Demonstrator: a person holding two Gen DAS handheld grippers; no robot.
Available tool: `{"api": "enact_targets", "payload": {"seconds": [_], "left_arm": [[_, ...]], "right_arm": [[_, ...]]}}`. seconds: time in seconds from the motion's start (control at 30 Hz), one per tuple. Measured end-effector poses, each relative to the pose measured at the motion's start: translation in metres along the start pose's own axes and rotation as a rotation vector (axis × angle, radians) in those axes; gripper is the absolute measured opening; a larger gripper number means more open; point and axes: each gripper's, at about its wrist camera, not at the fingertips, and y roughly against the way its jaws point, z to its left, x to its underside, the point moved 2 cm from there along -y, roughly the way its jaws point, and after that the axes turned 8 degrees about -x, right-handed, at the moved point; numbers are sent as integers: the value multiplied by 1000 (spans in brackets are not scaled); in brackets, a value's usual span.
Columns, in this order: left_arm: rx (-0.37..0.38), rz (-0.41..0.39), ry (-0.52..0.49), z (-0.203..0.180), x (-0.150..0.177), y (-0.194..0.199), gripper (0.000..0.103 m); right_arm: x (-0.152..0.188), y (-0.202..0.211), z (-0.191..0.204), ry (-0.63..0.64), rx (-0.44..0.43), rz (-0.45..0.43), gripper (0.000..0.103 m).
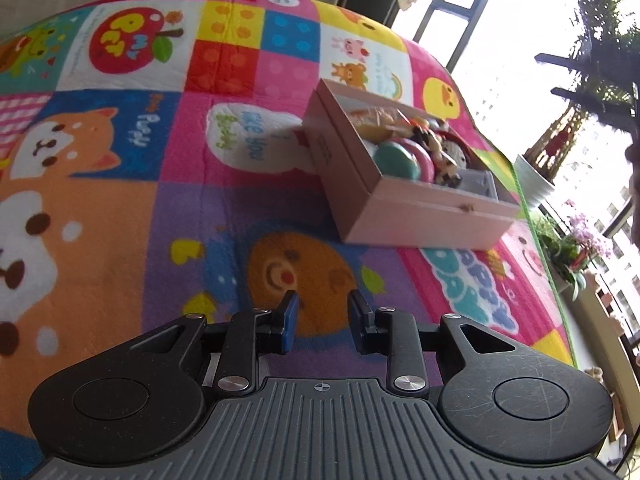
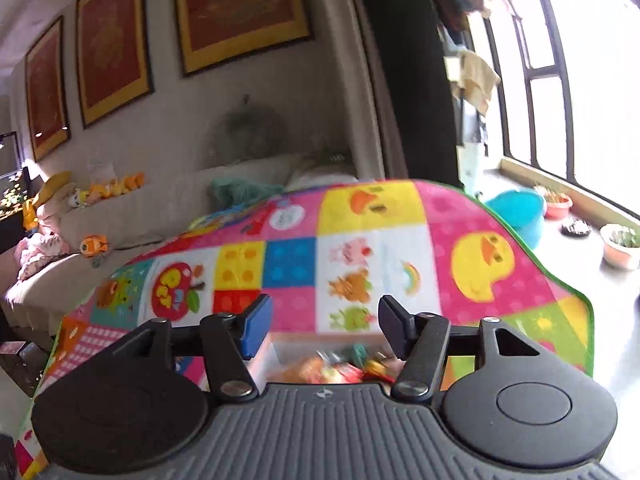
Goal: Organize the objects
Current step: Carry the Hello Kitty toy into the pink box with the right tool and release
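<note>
A pink cardboard box (image 1: 404,212) lies open on the colourful patchwork play mat (image 1: 168,184), to the right of centre in the left wrist view. It holds several small items, among them a teal round piece (image 1: 394,158) and a pink one. My left gripper (image 1: 324,316) hovers over the mat in front of the box, apart from it, its jaws a narrow gap apart with nothing between them. My right gripper (image 2: 326,328) is open and empty, raised above the mat (image 2: 360,216). Below its fingers the box's blurred contents (image 2: 336,368) show.
A pale sofa (image 2: 160,208) with soft toys stands behind the mat, with framed pictures on the wall above. At the right are a window sill with plant pots (image 2: 620,246), a blue tub (image 2: 516,208) and potted plants (image 1: 568,252). The mat's green edge (image 2: 576,296) ends at bare floor.
</note>
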Motion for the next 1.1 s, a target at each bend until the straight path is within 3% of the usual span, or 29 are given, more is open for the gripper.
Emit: {"api": "enact_targets", "payload": {"seconds": [0.23,0.37,0.53,0.6,0.77,0.87,1.0,1.1], "left_arm": [[25,-137,-12,-17,-65,-2,29],[42,-85,-19,-33,-106,-37,29],[-58,17,-86,-51,-117,-85,29],[-116,54,-95,-46,-110,-97,44],[-146,48,-54,-17,-112,-96,77],[-190,11,-30,4,-118,-91,83],[-241,-13,60,45,-125,-93,101],[-235,-10,97,69,-129,-96,102]], "right_arm": [[74,-4,-25,106,73,188,59],[112,-14,-28,130,76,264,59],[130,-20,-27,154,76,280,59],[132,-22,-26,175,85,274,58],[132,-38,-17,181,65,273,59],[130,-55,-3,199,46,274,59],[126,-81,20,220,30,275,59],[125,-97,36,252,21,274,59]]}}
